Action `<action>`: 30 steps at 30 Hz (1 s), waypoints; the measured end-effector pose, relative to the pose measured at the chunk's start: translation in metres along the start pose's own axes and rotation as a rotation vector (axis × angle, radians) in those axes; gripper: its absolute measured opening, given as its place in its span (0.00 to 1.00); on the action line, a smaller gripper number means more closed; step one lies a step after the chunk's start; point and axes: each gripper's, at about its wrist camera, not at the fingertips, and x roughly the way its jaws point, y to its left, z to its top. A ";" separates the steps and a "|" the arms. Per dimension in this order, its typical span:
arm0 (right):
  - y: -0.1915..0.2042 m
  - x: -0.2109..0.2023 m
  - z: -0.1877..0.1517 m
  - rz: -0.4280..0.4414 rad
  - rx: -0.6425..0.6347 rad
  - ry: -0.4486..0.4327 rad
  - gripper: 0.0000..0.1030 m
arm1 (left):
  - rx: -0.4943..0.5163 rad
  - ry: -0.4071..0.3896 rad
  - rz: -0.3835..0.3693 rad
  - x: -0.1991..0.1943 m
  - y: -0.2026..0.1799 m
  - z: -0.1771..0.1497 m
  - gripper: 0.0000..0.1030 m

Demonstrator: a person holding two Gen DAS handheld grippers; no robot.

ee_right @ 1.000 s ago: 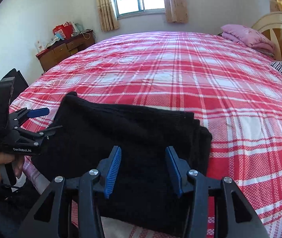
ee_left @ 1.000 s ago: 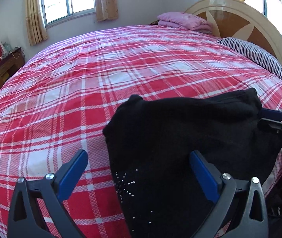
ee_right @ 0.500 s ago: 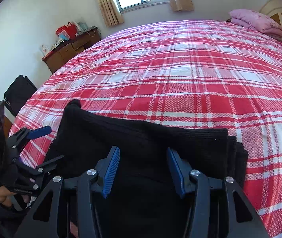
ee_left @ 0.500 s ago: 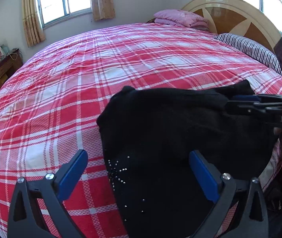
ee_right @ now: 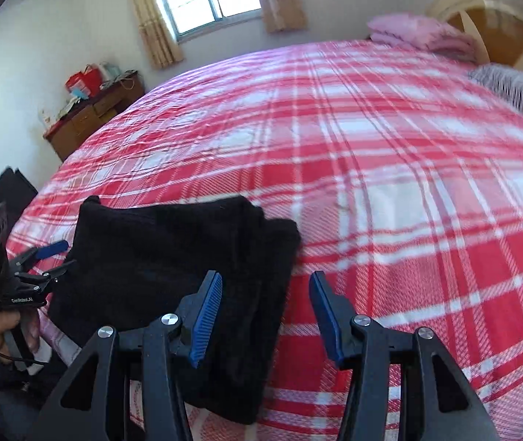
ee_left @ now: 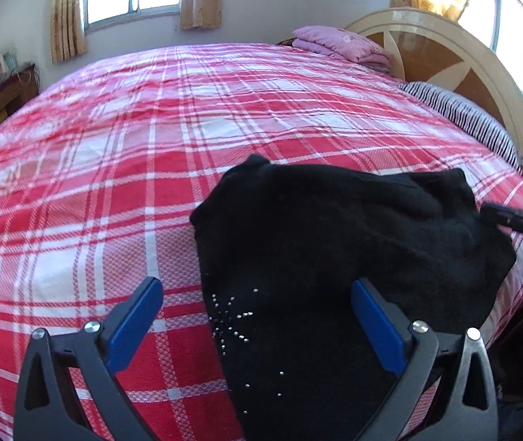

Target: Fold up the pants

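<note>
The black pants (ee_left: 335,242) lie folded into a compact stack near the front edge of the bed; a star of small silver studs shows on them. They also show in the right wrist view (ee_right: 173,264). My left gripper (ee_left: 258,312) is open and empty, hovering over the near left part of the pants. My right gripper (ee_right: 265,308) is open and empty, its left finger over the right edge of the stack and its right finger over bare sheet. The left gripper (ee_right: 50,257) shows at the stack's left side in the right wrist view.
The bed has a red and white plaid sheet (ee_left: 151,139). A folded pink blanket (ee_left: 338,42) and a striped pillow (ee_left: 460,114) lie by the wooden headboard (ee_left: 445,51). A wooden cabinet (ee_right: 92,114) stands by the far wall under the window.
My right gripper has moved right, from over the middle of the stack to its right edge. The left gripper has stayed open and shifted only slightly.
</note>
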 end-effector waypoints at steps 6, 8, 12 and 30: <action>-0.009 0.002 -0.002 0.077 0.055 0.023 0.50 | -0.086 -0.008 -0.079 0.003 0.016 -0.003 1.00; -0.012 0.005 -0.004 0.096 0.072 0.038 0.50 | -0.074 -0.009 -0.076 0.003 0.014 -0.004 1.00; -0.012 0.009 -0.009 0.122 0.094 0.054 0.50 | -0.080 -0.015 -0.095 0.004 0.014 -0.004 1.00; -0.018 0.011 -0.017 0.207 0.134 0.082 0.37 | -0.171 -0.013 -0.190 0.001 0.032 -0.001 0.50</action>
